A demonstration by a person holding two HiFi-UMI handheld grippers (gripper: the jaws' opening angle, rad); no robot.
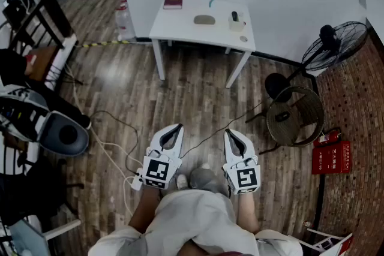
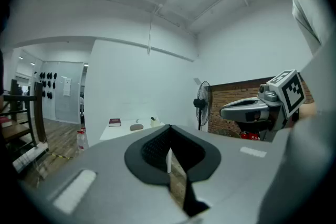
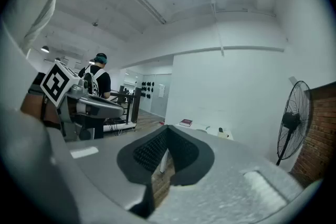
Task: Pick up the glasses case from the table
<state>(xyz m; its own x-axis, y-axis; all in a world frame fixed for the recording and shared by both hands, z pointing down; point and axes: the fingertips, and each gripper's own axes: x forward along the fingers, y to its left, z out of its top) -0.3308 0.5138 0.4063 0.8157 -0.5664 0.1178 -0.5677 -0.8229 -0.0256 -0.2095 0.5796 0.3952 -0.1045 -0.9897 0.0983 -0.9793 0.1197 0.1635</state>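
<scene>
The glasses case [image 1: 204,20], a grey oval, lies on the small white table [image 1: 180,24] far ahead, against the white wall. It also shows small and distant in the left gripper view, glasses case [image 2: 137,127]. My left gripper [image 1: 176,128] and right gripper [image 1: 229,133] are held side by side near my body over the wood floor, well short of the table. Each has its jaws closed together with nothing between them. The left gripper [image 2: 168,129] and right gripper [image 3: 167,127] both point roughly level toward the table.
On the table also lie a dark red book [image 1: 173,0], a teal pen [image 1: 211,3] and a white cup [image 1: 236,22]. A standing fan [image 1: 333,45], a wicker stool [image 1: 294,116] and a fire extinguisher [image 1: 329,138] stand right. Cables cross the floor; a bottle [image 1: 123,20] stands left of the table.
</scene>
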